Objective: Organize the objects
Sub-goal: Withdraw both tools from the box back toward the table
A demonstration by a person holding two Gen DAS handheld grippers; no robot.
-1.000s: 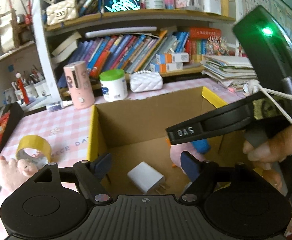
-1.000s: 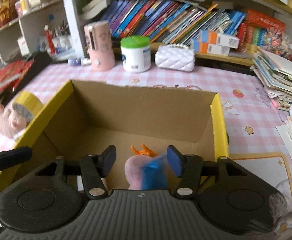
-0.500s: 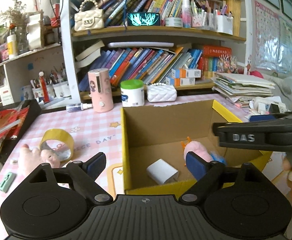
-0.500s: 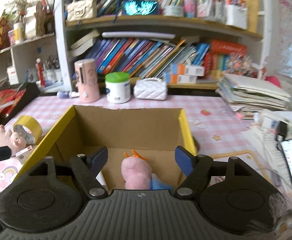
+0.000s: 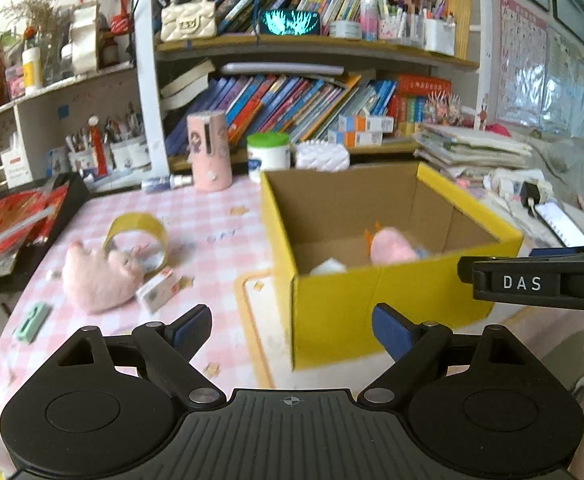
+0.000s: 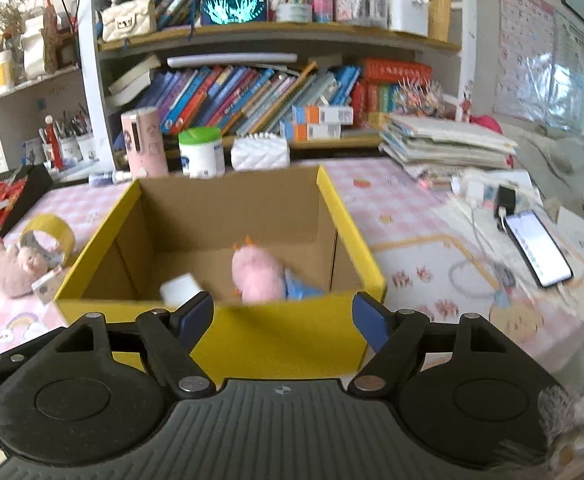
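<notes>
A yellow cardboard box (image 5: pixel 371 304) (image 6: pixel 284 344) stands open on the pink checked table. Inside lie a pink plush toy with blue clothes (image 6: pixel 258 272) (image 5: pixel 391 250) and a white charger block (image 6: pixel 180 290) (image 5: pixel 329 267). Left of the box lie a pink plush pig (image 5: pixel 96 280) (image 6: pixel 12 266), a yellow tape roll (image 5: pixel 136 240) (image 6: pixel 48 234) and a small white carton (image 5: pixel 158 290). My left gripper (image 5: pixel 292 330) is open and empty, in front of the box's left corner. My right gripper (image 6: pixel 282 316) is open and empty, in front of the box's near wall.
A green clip (image 5: pixel 32 322) lies at the table's left edge. A pink cylinder (image 5: pixel 210 152), a green-lidded jar (image 5: pixel 268 156) and a white quilted purse (image 5: pixel 321 158) stand behind the box under bookshelves. A phone (image 6: pixel 537 248) and paper stacks (image 6: pixel 443 144) lie to the right.
Both grippers have pulled back and up out of the box. The right gripper has opened and left the pink plush toy lying inside the box.
</notes>
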